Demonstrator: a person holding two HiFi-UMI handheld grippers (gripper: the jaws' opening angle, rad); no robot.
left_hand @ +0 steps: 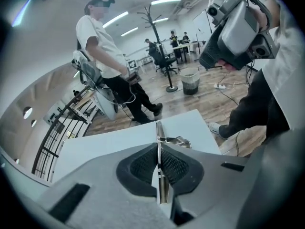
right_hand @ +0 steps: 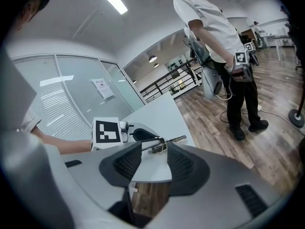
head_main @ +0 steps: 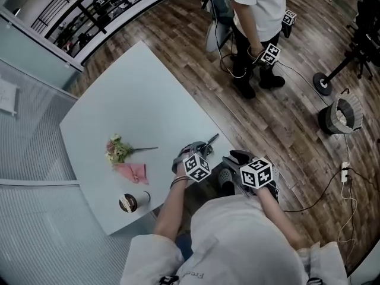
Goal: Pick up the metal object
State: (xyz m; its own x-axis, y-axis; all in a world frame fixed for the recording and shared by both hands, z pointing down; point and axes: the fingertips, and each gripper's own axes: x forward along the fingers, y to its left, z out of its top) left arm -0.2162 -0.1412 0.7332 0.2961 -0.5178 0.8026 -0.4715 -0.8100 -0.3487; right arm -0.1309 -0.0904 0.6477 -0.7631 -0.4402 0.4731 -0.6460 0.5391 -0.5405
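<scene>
The metal object (head_main: 209, 142), a slim shiny tool with a long handle, is over the near corner of the pale table (head_main: 136, 88). My left gripper (head_main: 198, 151) is shut on it. In the left gripper view the thin handle (left_hand: 159, 132) stands edge-on between the black pads (left_hand: 143, 165), with its bent head (left_hand: 177, 141) sticking out to the right. My right gripper (head_main: 236, 159) hovers just right of it, off the table's edge, open and with nothing between its fingers. In the right gripper view, that gripper (right_hand: 155, 163) faces the tool (right_hand: 164, 143) and the left gripper's marker cube (right_hand: 106, 131).
A small flower bunch (head_main: 117, 149), a pink cloth (head_main: 134, 172) and a paper cup (head_main: 132, 202) lie on the table's left side. Another person (head_main: 256, 10) with grippers stands on the wood floor beyond. A wire bin (head_main: 342, 114) and cables sit to the right.
</scene>
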